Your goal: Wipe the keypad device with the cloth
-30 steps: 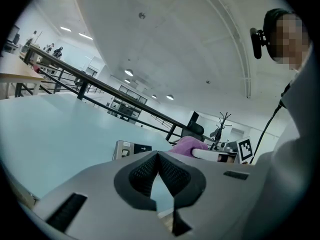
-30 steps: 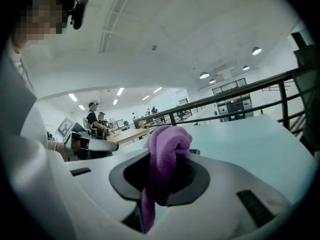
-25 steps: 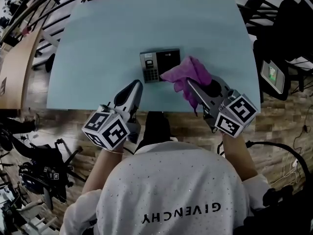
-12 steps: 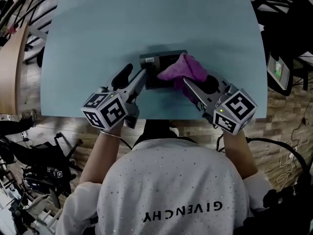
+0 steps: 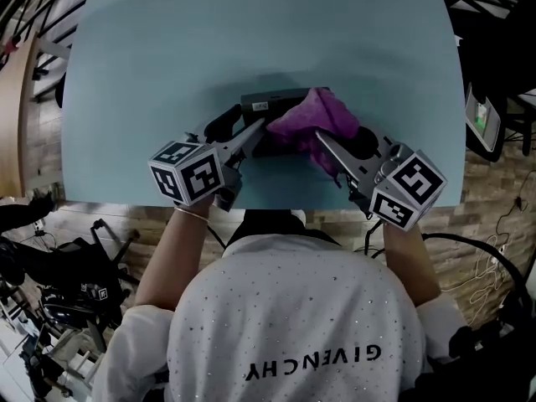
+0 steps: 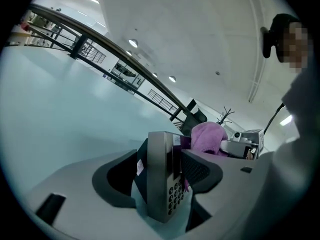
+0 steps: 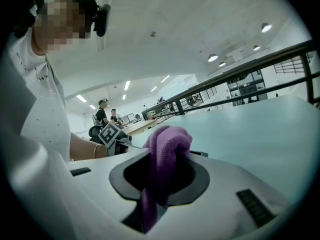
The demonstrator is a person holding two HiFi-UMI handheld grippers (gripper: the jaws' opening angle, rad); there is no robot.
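"Bracing the keypad device (image 5: 270, 104), is that what the left gripper (image 5: 240, 128) is doing?"

"I think so. Its fingers (image 6: 117, 176) have just been opening and are standing apart with the device between them, not pressing on it as far as I can see. It is probably getting ready to steady it."

"And the right gripper (image 7: 159, 175)?"

"Its fingers (image 7: 200, 176) are clamping the cloth (image 5: 316, 120), which is bunching over the device's right part on the pale surface (image 5: 167, 48)."

"Anything getting in the way?"

"The left fingers are crowding the keys, so the cloth is getting little room there. The railing (image 7: 240, 75) and the people (image 7: 102, 111) are standing well apart."
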